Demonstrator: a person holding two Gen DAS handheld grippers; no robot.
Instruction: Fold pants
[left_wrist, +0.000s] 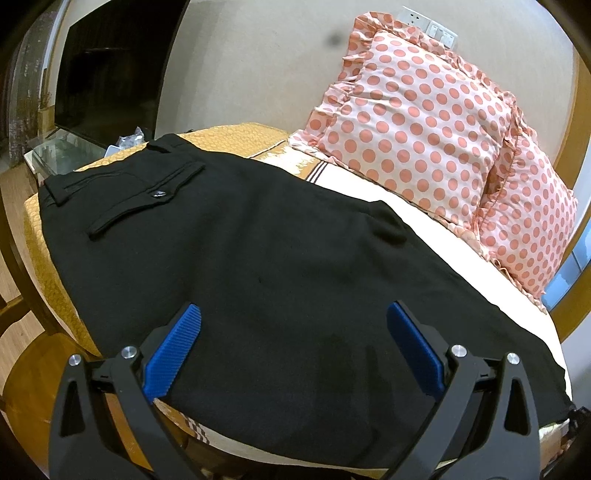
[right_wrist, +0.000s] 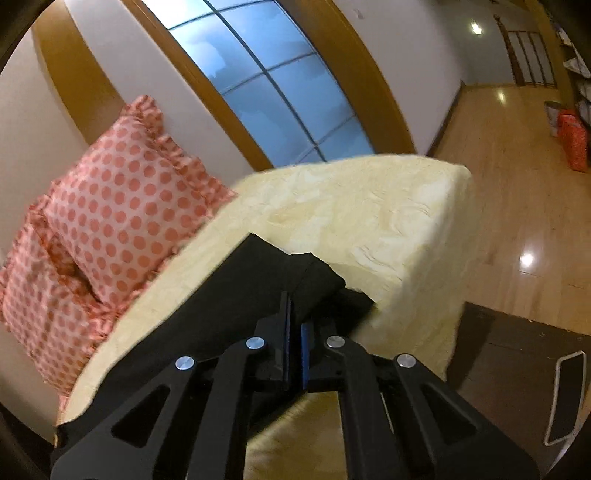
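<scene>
Left wrist view: one pair of black pants (left_wrist: 258, 258) spread flat on the bed (left_wrist: 424, 229), back side up, one flap pocket (left_wrist: 147, 195) showing.
Count: one pants, two polka-dot pillows (left_wrist: 413, 122), two claws of mine.
Pants direction: waistband (left_wrist: 110, 166) lies at the far left end of the bed; the long axis runs from there toward the near right, where the legs reach the bed's near edge.
Left claw (left_wrist: 293, 332): jaws spread wide, blue pads (left_wrist: 173, 354) apart, nothing between them; I hover it just above the middle of the pants, aimed along the fabric toward the pillows.
Right wrist view: leg end of the pants (right_wrist: 236, 295) lies on the cream bedcover (right_wrist: 369, 221), near the bed's corner.
Right claw (right_wrist: 295, 328): clamped tight on a bunched fold of pants cloth that stands up between the pads; I hold it tilted, aimed toward the bed's corner.
Surroundings: window (right_wrist: 266, 81) behind the pillows (right_wrist: 122, 206), wooden floor (right_wrist: 498, 166) beside the bed, dark television (left_wrist: 110, 66) at the left.
</scene>
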